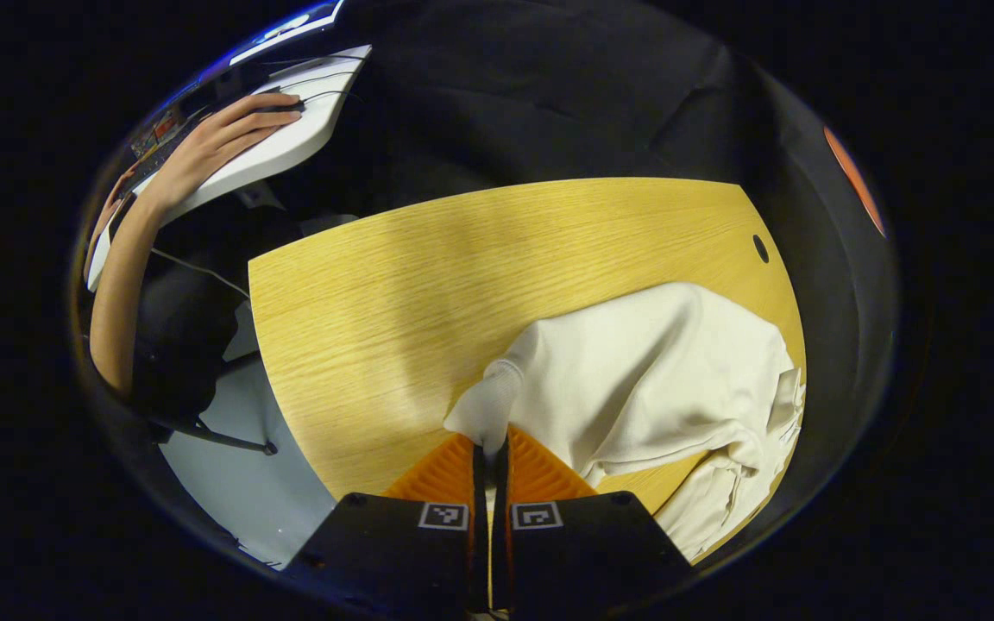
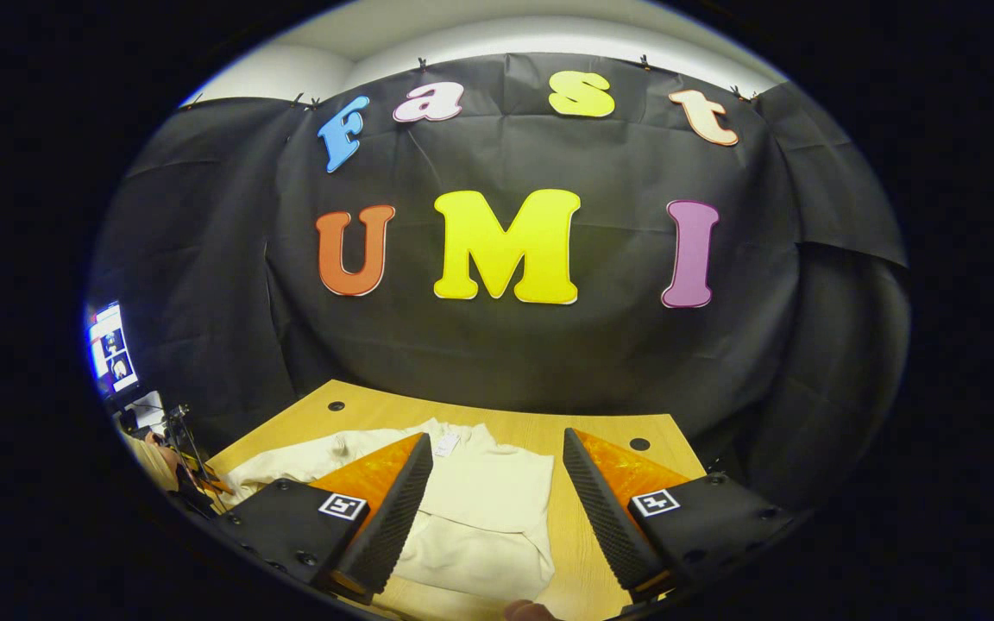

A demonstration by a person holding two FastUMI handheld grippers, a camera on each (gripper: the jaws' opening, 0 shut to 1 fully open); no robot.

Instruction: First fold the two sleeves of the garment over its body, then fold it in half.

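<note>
Item: cream garment (image 1: pixel 661 371), lying bunched on the wooden counter (image 1: pixel 393 293). Left claw (image 1: pixel 490 448) pressed together, pinching the garment's sleeve cuff (image 1: pixel 484 405) at the counter's near edge. Right claw (image 2: pixel 497 483) spread wide above the garment, touching nothing.

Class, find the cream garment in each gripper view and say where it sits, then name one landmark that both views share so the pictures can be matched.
Left gripper view: the cream garment lies lower right on the table, its cuff pinched between the left gripper fingers.
Right gripper view: the garment lies bottom centre, seen between the open right gripper fingers.
Shared landmark: the wooden table with its dark round hole.
</note>
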